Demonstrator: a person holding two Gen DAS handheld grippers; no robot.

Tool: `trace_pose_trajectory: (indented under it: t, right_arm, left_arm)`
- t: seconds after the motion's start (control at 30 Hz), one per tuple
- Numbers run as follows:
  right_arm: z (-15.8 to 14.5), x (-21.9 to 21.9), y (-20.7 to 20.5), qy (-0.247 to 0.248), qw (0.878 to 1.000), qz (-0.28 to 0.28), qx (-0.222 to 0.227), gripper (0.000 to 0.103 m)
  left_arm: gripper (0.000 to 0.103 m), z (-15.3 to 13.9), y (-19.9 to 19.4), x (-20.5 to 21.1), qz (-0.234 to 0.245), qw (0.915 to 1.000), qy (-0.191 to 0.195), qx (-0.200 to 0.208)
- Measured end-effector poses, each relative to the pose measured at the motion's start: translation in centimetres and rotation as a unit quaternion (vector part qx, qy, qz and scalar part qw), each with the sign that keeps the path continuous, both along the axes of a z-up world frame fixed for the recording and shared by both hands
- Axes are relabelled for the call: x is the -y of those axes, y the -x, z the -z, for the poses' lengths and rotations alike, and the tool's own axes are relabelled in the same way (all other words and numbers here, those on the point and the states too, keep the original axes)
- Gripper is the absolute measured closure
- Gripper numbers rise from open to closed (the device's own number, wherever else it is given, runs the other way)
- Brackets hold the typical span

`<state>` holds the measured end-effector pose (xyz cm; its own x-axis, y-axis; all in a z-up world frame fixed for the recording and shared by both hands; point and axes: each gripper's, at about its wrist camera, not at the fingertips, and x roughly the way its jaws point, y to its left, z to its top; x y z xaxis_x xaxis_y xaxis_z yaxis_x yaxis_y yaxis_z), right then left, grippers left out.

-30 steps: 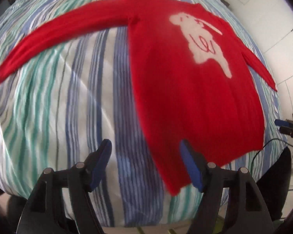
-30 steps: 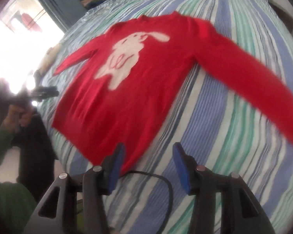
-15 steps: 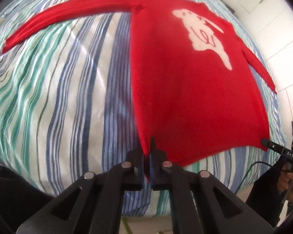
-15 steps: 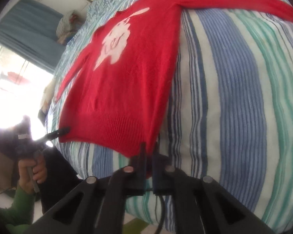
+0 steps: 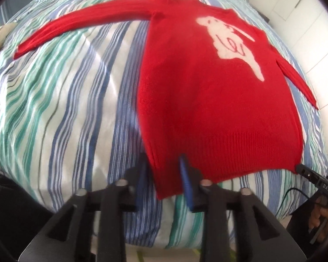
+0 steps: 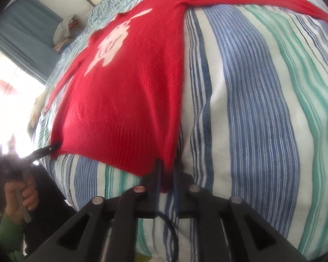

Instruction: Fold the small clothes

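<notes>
- Red sweater (image 5: 207, 109) is lying flat, filling center-right of frame on striped bed (image 5: 65, 109); soft, light knit, prob. sagging when lifted.
- Left hand-held gripper (image 5: 164, 174), bottom center, jaws apart, straddling hem corner.
- Right hand-held gripper (image 6: 165, 178) is pinching opposite hem corner; ribbed hem = best hold.

One red sweater (image 5: 207, 100) lies on one striped bedsheet (image 5: 65, 100), with two sleeves spread and one white rabbit figure (image 5: 231, 43) on its front. Two grippers are in view, the left gripper (image 5: 164, 181) and right gripper (image 6: 165, 179). One pile of folded cloth (image 6: 64, 31) sits far off.
</notes>
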<state>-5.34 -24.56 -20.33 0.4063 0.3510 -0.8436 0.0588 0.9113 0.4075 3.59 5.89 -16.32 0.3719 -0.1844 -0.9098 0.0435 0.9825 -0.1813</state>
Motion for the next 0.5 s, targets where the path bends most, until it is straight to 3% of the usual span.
trace_pose_trajectory:
  t: [0.03,0.1,0.2,0.3,0.4,0.5]
  right_arm:
    - [-0.6,-0.1,0.1,0.009,1.000,-0.003,0.006,0.073]
    - [-1.9,0.0,1.0,0.037,0.999,-0.004,0.025,0.065]
    - [-3.9,0.3,2.6,0.092,0.994,0.009,0.061,0.065]
    - [-6.0,-0.4,3.0,0.121,0.987,-0.002,0.105,0.065]
    - [-7.1,-2.5,1.6,0.133,0.980,-0.041,0.140,0.065]
    - [-5.8,-4.5,-0.4,0.120,0.980,-0.065,0.142,0.065]
  left_arm:
    - [0.037,-1.0,0.7,-0.2,-0.006,0.9998,-0.005,0.018]
    - [0.033,-3.2,1.9,-0.5,-0.011,0.9982,-0.018,0.056]
    - [0.031,-5.2,2.4,0.0,-0.009,0.9955,-0.023,0.092]
    - [0.025,-5.1,1.5,1.4,0.009,0.9942,-0.017,0.106]
    - [0.025,-2.6,0.1,3.7,0.030,0.9962,-0.016,0.080]
    - [0.026,1.5,-0.1,4.5,0.040,0.9984,-0.041,0.001]
